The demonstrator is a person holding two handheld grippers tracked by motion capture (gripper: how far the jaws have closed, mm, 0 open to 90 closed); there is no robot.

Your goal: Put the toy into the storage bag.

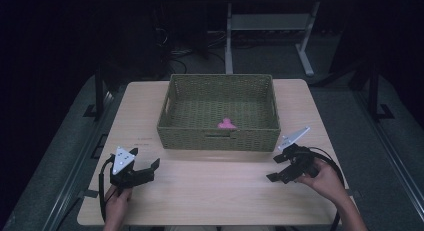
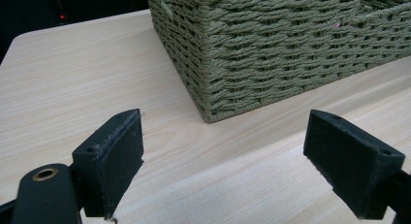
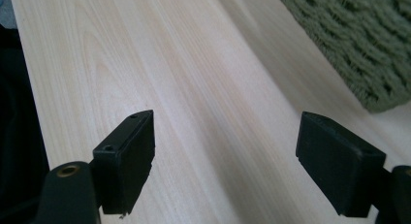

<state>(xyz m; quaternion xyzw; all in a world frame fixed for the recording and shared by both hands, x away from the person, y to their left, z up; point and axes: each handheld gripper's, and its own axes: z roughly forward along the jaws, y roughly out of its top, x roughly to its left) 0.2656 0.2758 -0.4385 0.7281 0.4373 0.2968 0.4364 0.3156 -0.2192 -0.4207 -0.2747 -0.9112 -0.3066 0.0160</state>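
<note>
**A:** Right, where's everything sitting around the basket (image 1: pixel 219 112)?

**B:** The basket stands on the far middle of the table (image 1: pixel 215 191). Inside it, just behind the near wall and a shade right of centre, lies a pink thing (image 1: pixel 226 124). Too small to say what it is.

**A:** And the tongs?

**B:** Both are outside the basket, on the near side of it. The left gripper (image 1: pixel 145 170) hangs off the basket's near left corner, low over the wood. In its own view the jaws stand wide apart, bare table between them, and that woven corner rises just beyond.

**A:** The right one?

**B:** The right gripper (image 1: pixel 275 167) is off the basket's near right corner, held in a hand (image 1: pixel 324 180). Jaws spread wide again, nothing between them but wood grain. In the right gripper view, the basket's edge shows at upper right.

**A:** So the pink thing against the tongs?

**B:** It's inside the basket, with the near wall between it and both grippers. It lies between the two, nearer the right than the left. Neither touches it, and neither touches the basket.
</note>
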